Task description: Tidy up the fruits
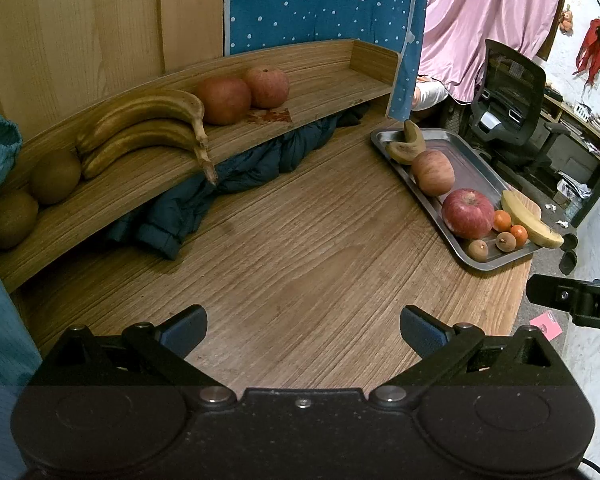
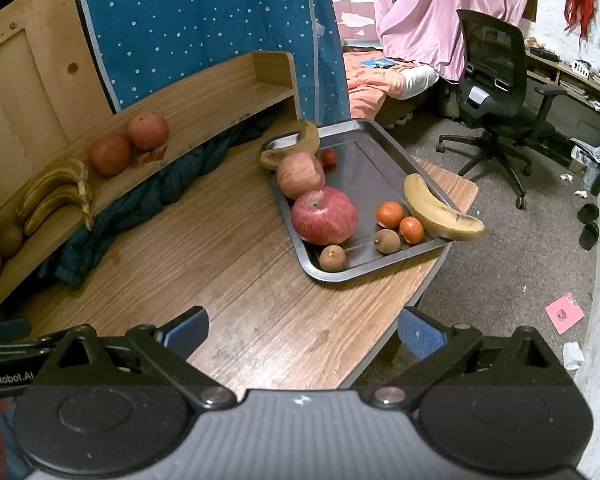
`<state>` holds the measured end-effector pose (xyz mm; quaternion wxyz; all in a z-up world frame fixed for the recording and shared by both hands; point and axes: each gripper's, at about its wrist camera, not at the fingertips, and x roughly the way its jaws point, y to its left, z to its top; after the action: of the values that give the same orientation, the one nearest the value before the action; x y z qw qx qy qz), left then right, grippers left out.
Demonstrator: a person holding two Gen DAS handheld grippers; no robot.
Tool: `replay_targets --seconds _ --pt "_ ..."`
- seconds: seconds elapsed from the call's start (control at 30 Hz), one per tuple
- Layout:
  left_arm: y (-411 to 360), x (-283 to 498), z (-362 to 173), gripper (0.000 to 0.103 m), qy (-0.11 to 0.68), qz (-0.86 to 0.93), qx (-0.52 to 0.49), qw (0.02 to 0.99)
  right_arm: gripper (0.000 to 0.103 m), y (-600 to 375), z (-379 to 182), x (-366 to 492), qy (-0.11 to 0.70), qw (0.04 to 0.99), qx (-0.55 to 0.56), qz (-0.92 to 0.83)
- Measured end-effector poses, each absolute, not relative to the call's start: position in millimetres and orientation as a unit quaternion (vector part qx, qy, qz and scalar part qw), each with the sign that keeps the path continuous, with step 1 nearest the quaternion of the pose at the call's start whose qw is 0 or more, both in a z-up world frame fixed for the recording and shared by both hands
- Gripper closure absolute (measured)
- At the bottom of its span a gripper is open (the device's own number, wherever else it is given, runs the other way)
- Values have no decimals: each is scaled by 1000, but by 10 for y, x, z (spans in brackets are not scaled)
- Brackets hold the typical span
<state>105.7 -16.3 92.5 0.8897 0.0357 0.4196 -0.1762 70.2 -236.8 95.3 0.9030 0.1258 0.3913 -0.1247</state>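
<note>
A metal tray (image 2: 384, 156) (image 1: 464, 164) on the table's right end holds two red apples (image 2: 324, 216) (image 1: 468, 213), a yellow banana (image 2: 436, 210) (image 1: 530, 216), a brown banana (image 2: 306, 140), small oranges (image 2: 390, 214) and small brown fruits (image 2: 332, 258). The wooden shelf (image 1: 308, 80) (image 2: 204, 108) holds two apples (image 1: 225, 100), brown bananas (image 1: 148, 128) and two brown round fruits (image 1: 55, 176). My left gripper (image 1: 303, 330) is open and empty above the table. My right gripper (image 2: 303, 332) is open and empty, in front of the tray.
A dark blue jacket (image 1: 228, 184) is stuffed under the shelf. A blue dotted cloth (image 2: 204, 20) hangs behind. An office chair (image 2: 496, 92) stands on the carpet right of the table (image 2: 240, 280). The right gripper's body (image 1: 580, 304) shows at the left view's right edge.
</note>
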Motion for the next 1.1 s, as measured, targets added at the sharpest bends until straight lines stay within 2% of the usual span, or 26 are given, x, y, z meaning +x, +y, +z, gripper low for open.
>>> replay_targets --seconds 1.1 --pt "-153 1071 917 1 420 -176 35 890 0 -2352 894 719 397 901 127 -121"
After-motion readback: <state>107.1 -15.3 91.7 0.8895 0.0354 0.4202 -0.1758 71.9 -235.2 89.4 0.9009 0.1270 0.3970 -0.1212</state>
